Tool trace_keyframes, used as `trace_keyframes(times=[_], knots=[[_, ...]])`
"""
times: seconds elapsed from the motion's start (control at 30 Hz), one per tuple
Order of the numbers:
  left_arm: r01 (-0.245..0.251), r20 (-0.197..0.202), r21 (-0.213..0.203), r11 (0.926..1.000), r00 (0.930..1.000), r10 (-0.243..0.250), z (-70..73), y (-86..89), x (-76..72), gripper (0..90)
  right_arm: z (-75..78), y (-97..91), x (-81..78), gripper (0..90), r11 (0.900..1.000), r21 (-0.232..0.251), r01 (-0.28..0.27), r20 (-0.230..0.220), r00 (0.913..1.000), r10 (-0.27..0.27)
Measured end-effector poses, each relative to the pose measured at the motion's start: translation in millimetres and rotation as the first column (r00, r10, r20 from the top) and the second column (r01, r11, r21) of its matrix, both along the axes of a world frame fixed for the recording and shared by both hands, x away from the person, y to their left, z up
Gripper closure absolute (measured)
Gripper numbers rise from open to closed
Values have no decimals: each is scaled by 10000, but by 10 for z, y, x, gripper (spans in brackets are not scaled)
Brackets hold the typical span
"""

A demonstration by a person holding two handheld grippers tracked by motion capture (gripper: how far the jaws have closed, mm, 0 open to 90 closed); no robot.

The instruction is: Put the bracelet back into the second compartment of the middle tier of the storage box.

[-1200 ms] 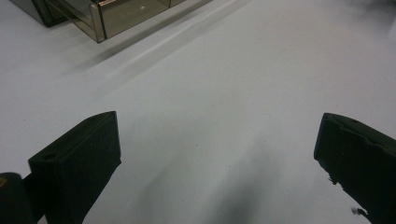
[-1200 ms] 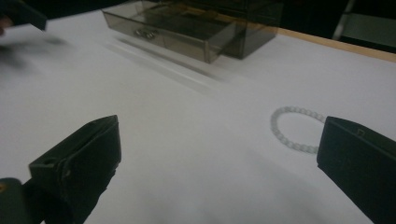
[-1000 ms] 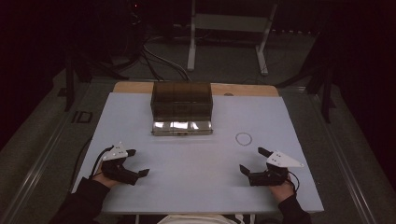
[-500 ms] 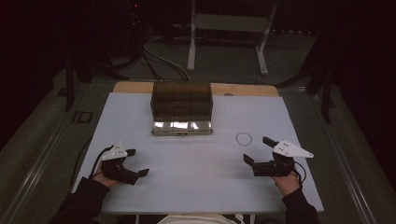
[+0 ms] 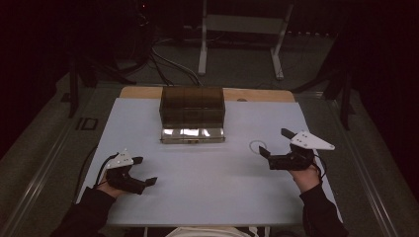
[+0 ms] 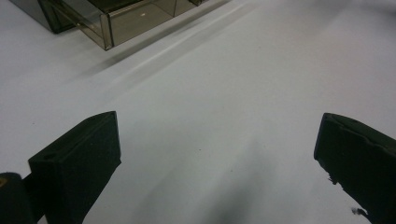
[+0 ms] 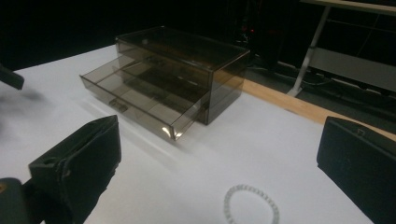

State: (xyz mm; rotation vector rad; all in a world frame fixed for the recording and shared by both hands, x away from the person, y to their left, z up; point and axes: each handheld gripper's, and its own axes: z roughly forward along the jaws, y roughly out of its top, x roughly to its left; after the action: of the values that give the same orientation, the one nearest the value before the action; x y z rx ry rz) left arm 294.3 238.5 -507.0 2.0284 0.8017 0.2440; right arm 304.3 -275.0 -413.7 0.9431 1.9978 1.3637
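A smoky clear drawer box (image 5: 192,107) stands at the back middle of the white table (image 5: 207,182), its lower drawer (image 5: 192,134) pulled out toward me. In the right gripper view the open drawer (image 7: 135,105) looks empty. A small clear bead bracelet (image 5: 257,146) lies flat on the table right of the drawer, and close ahead in the right gripper view the bracelet (image 7: 251,204) is plain. My right gripper (image 5: 273,142) hovers just right of it, open and empty. My left gripper (image 5: 144,171) rests open and empty near the front left; the box corner (image 6: 107,23) lies ahead.
A wooden strip (image 5: 257,95) runs along the table's far edge behind the box. Beyond it, on the dark floor, stand metal stand legs (image 5: 202,44) and loose cables (image 5: 168,61). A rail (image 5: 39,173) lies along the table's left side.
My right gripper has lifted and moved forward toward the bracelet. The left gripper has stayed where it was.
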Motion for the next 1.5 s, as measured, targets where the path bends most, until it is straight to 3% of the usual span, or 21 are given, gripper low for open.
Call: trace_keyframes(times=[0.27, 0.7, 1.0, 1.17, 1.43, 1.5], knots=[[20, 52, -34, 10000, 10000, -20, 13, 1, 1, 20, 47, 4, 133, 0, 9993, -77, 354, -19, 9994, -354], [25, 47, -79, 10000, 10000, -25, 16, -7, -9, 20, 4, -57, 470, 0, 9982, -146, 575, -765, 9954, -584], [-40, 120, -46, 10000, 9999, 41, 21, -8, -13, 20, -189, -137, 643, 0, 9976, -90, 690, -1487, 9864, -696], [-9, 140, -97, 10000, 9999, 11, 27, -2, -17, 20, -287, -166, 718, 0, 9961, -386, 790, -1878, 9785, -849], [-46, 173, -27, 10000, 9998, 47, 28, -15, -24, 20, -448, -184, 753, 0, 9988, -231, 431, -2141, 9757, -470], [-93, 191, -106, 9999, 9998, 95, 38, -3, -23, 20, -525, -175, 774, 0, 9974, -511, 499, -2258, 9723, -602]])
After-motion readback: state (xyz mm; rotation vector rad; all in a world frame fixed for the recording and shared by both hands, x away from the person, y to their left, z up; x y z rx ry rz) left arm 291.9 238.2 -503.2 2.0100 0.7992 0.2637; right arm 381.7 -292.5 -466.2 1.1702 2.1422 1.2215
